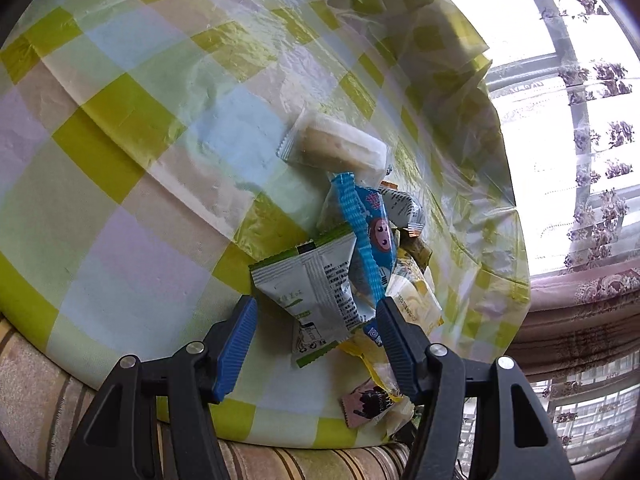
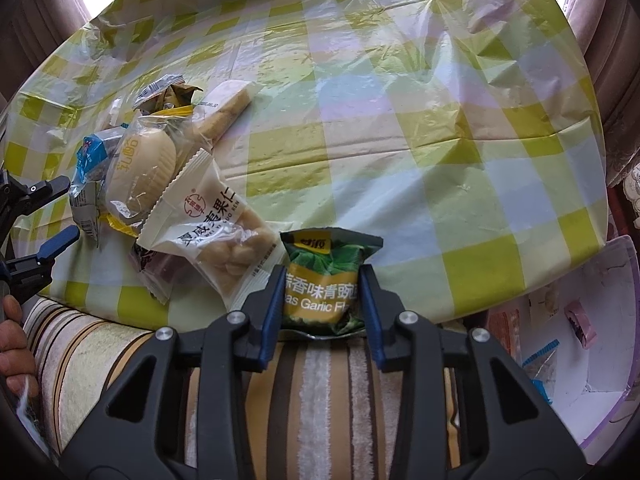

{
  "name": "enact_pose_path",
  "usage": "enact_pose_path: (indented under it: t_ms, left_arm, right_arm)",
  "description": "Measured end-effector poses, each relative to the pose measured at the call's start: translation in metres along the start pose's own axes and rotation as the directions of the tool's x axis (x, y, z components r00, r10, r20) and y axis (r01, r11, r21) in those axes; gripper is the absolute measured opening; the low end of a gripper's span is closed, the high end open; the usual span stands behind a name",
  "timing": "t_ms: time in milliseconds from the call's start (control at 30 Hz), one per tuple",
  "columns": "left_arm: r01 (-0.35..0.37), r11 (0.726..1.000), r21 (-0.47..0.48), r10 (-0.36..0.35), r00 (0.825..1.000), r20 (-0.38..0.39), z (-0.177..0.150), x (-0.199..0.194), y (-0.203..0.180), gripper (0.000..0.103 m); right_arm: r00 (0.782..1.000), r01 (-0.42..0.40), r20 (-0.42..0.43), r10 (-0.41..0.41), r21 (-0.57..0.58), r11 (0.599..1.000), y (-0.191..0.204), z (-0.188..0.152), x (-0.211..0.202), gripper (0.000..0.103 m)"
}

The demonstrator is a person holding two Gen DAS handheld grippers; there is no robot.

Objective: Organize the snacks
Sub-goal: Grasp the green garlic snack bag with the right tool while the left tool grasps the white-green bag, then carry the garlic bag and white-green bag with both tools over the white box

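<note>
Now green pea packet (image 2: 325, 280) sits between fingers (image 2: 274, 300).

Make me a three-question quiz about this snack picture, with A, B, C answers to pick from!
1. Where is the white box with a few snacks in it?
A. on the cloth's far side
B. beside the table, lower right in the right wrist view
C. under the pile

2. What colour are the pads on the grippers?
A. blue
B. red
C. white

3. What is the right gripper doing?
A. hanging with nothing in it
B. pinching a bun
C. pinching the garlic pea packet

Answers: B, the box sits past the table edge; A, blue strips line the black fingers; C, both pads press its sides.
</note>
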State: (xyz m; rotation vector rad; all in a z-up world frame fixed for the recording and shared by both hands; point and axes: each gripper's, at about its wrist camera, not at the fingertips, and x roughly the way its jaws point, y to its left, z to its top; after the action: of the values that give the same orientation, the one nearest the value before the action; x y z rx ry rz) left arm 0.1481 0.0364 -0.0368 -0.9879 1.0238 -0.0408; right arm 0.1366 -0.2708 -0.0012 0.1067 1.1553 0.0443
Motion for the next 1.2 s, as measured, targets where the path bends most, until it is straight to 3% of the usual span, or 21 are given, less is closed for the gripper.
enact_pose_path:
  t_ms: [233, 367, 433, 600, 833, 1033, 1200]
  left_arm:
    - [-0.05, 0.998, 0.049, 0.05, 0.999, -0.014, 0.004, 0.013, -0.014, 0.043]
    - [-0.092, 0.987, 0.135, 0.095, 0.995, -0.016, 0.003, 0.015, -0.024, 0.038]
    - [-0.137, 0.969, 0.207, 0.138, 0.99, 0.008, -0.002, 0.011, -0.034, 0.03]
    - [-0.22, 0.924, 0.313, 0.214, 0.975, 0.054, -0.014, 0.003, -0.043, 0.03]
    - [-0.361, 0.813, 0.457, 0.322, 0.932, 0.164, -0.03, -0.011, -0.062, 0.03]
    - [-0.409, 0.755, 0.513, 0.34, 0.913, 0.227, -0.044, -0.018, -0.076, 0.03]
    - [-0.398, 0.729, 0.558, 0.307, 0.917, 0.253, -0.058, -0.023, -0.09, 0.03]
  right_arm:
    - [1.0, -0.009, -0.009, 0.009, -0.002, 1.0, 0.002, 0.006, 0.003, 0.04]
    - [1.0, -0.008, -0.012, 0.008, -0.001, 1.0, 0.001, 0.009, 0.003, 0.04]
    - [1.0, -0.009, -0.009, 0.009, 0.001, 1.0, 0.0, 0.008, 0.003, 0.039]
    - [1.0, -0.011, 0.006, 0.011, 0.005, 1.0, -0.001, 0.005, -0.001, 0.038]
    - [0.999, -0.027, 0.029, 0.026, 0.019, 0.999, -0.007, 0.001, -0.011, 0.038]
    - [0.997, -0.045, 0.057, 0.044, 0.012, 0.999, -0.012, 0.0, -0.025, 0.038]
    - [0.994, -0.052, 0.094, 0.05, 0.012, 0.999, -0.018, -0.001, -0.04, 0.038]
